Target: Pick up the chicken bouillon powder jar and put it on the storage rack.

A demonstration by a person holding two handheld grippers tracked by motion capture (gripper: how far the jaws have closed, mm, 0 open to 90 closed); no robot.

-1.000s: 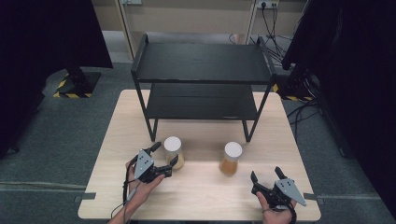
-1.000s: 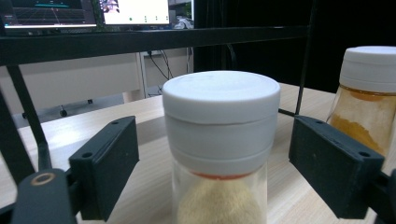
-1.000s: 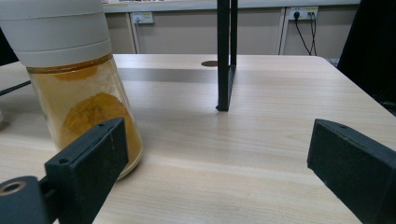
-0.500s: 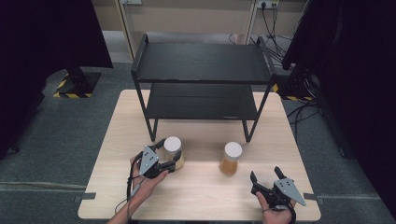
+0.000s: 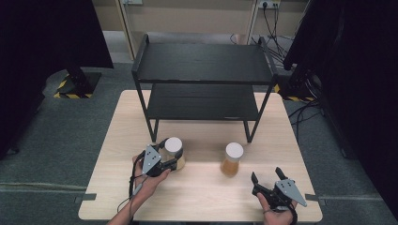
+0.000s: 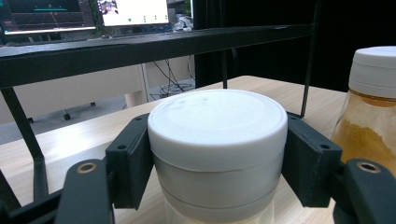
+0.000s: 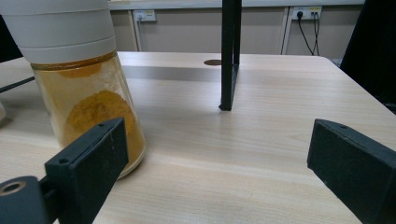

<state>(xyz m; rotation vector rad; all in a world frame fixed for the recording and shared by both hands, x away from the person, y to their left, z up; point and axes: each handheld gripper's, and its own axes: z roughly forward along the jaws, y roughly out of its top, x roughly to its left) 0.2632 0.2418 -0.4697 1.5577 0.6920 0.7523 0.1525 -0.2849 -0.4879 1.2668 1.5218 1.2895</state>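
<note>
Left gripper (image 5: 170,156): jaws pressing both sides of the white-lidded jar (image 6: 217,154), which is standing near the rack's (image 5: 202,77) front left leg.
Right gripper (image 5: 268,181): gaping wide, holding nothing.
Amber jar (image 5: 232,159): containing orange-yellow powder, standing just ahead of the right gripper.

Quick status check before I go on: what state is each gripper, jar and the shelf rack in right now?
Left gripper: jaws around the near jar's lid, pads on both sides of it.
Right gripper: open, holding nothing, low over the table.
Near jar: upright, white lid on, on the table.
Orange-powder jar: upright, lid on, free of both grippers.
Shelf rack: standing, both shelves bare.
</note>
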